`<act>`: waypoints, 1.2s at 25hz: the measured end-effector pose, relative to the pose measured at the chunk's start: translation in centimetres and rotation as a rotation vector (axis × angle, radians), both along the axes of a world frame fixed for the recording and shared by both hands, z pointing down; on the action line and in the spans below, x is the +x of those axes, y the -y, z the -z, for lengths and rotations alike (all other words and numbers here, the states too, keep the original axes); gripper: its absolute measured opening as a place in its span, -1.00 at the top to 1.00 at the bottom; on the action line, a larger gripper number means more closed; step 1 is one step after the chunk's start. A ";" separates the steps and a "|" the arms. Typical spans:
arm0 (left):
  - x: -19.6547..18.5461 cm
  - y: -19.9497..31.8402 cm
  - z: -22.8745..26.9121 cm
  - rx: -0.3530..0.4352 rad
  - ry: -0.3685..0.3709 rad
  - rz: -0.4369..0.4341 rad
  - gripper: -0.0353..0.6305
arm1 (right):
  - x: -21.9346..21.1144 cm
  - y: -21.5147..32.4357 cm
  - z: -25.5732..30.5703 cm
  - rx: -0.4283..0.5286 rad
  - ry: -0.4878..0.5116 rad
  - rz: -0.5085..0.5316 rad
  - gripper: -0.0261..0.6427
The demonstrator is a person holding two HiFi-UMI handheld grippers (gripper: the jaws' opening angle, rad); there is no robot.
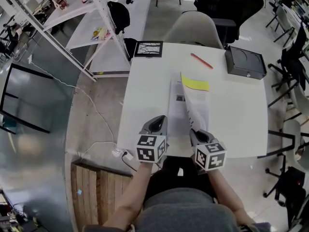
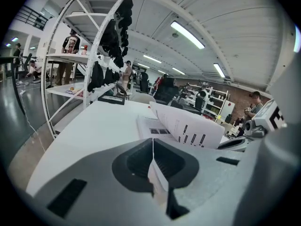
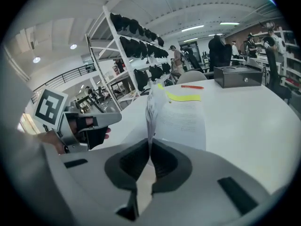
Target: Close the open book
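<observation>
white table (image 1: 241,105) carries the open book (image 1: 177,111) near its front edge; it looks a thin, floppy booklet. its right-hand pages (image 1: 190,103) stand lifted, pinched at their near edge by the clenched right gripper (image 1: 194,132). light paper bows and tears, so grip the whole sheaf. left gripper (image 1: 161,119), clenched on nothing, sits beside the left page.
</observation>
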State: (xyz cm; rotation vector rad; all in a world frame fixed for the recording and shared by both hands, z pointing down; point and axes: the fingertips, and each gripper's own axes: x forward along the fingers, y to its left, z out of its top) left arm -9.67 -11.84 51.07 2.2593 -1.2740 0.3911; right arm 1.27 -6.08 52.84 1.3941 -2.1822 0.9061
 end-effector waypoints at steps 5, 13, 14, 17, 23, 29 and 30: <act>-0.3 -0.1 -0.3 -0.008 -0.001 0.012 0.87 | -0.5 0.0 -0.7 -0.016 -0.066 0.052 0.88; -0.8 -0.4 -0.6 -0.017 -0.007 0.024 0.87 | -1.2 0.0 -1.8 -0.042 -0.158 0.109 0.84; -0.9 -0.5 -0.6 -0.018 -0.008 0.026 0.87 | -1.3 0.0 -2.0 -0.043 -0.167 0.114 0.83; -1.1 -0.5 -0.7 -0.020 -0.009 0.033 0.87 | -1.8 0.0 -2.4 -0.054 -0.190 0.136 0.77; -1.8 -0.7 -0.9 -0.025 -0.007 0.043 0.87 | -2.5 0.0 -2.9 -0.066 -0.202 0.161 0.67; -2.2 -0.6 -1.2 -0.032 -0.010 0.049 0.87 | -2.9 -0.1 -3.2 -0.070 -0.200 0.190 0.58; -2.2 -0.7 -1.2 -0.033 -0.010 0.050 0.87 | -3.0 -0.2 -3.2 -0.070 -0.200 0.195 0.56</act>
